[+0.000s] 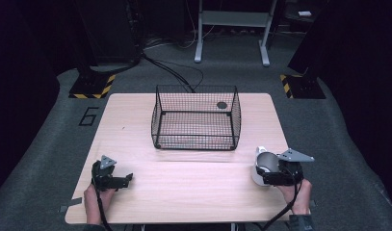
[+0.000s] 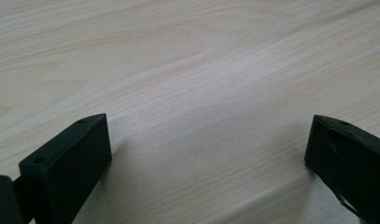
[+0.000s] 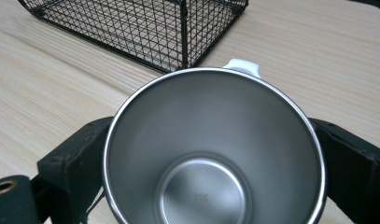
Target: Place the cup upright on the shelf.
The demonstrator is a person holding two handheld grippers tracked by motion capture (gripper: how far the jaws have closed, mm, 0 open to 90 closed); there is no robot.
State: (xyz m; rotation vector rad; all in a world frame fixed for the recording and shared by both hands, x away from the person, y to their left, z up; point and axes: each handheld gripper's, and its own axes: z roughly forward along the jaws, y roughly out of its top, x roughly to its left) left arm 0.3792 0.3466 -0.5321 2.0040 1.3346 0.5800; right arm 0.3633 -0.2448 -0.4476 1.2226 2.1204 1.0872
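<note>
**Cup gripped at the right edge, basket waiting ahead**

Between the right gripper's (image 3: 211,154) two black fingers (image 3: 73,161) sits a steel cup (image 3: 213,149), clamped by its outer wall on both sides, its open mouth turned toward the camera so the bare, empty inside and the stamped bottom are plain to see. A white handle or tab (image 3: 242,66) pokes out at the rim on the side away from the fingers. Seizing it across the body rather than by that handle looks like the steadier choice for a carry: the round wall fills the gap between the fingers.

Beyond the cup's rim, just past the fingertips, stands the black wire basket (image 3: 145,28), open at the top and, as far as I can see, empty apart from a dark round spot seen through its far mesh (image 1: 222,105). My guess is that the cup is meant to go in there, and it is not yet over the basket.

From above, the right gripper (image 1: 280,173) with the cup (image 1: 263,166) sits near the right edge of the wooden surface (image 1: 184,187).

The left gripper (image 1: 111,179) hovers low near the left edge, well apart from cup and basket. Its fingers (image 2: 68,161) are spread wide with nothing but bare wood between them, probably idle.
</note>
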